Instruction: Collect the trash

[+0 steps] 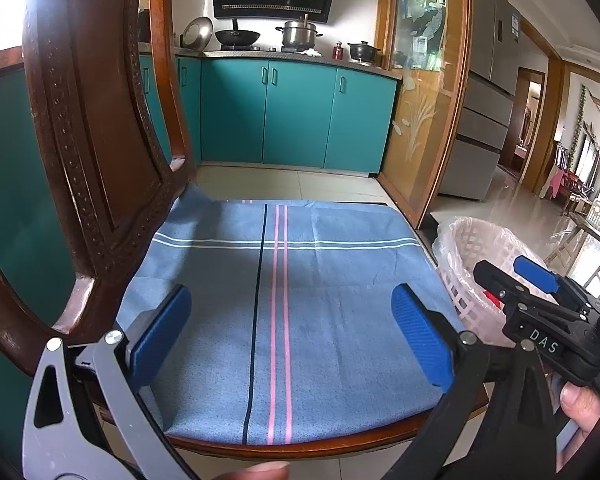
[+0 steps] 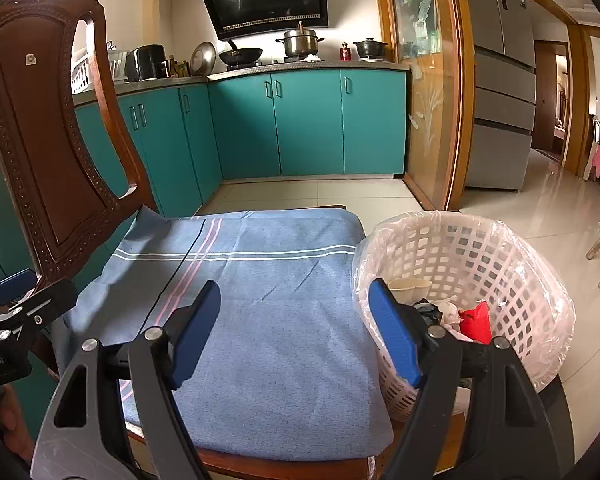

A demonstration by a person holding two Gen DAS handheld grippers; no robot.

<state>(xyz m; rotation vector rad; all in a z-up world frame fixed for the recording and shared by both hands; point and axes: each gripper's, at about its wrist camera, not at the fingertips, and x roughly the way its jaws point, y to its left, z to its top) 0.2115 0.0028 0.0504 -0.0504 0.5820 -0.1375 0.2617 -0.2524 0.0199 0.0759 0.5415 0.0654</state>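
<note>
Trash, including a crumpled red wrapper [image 2: 476, 320], lies inside the white lattice plastic basket [image 2: 500, 248] beside the chair's right edge; both grippers' fingers are wide and empty, and a careless sweep could tip it.

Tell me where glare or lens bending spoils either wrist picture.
Left wrist view: window glare whites out the top-left corner, and the carved wooden chair back bows strongly. Right wrist view: a smaller blown-out patch top left; the blue striped cloth and the white lattice bin with plastic liner stay sharp and evenly lit.
</note>
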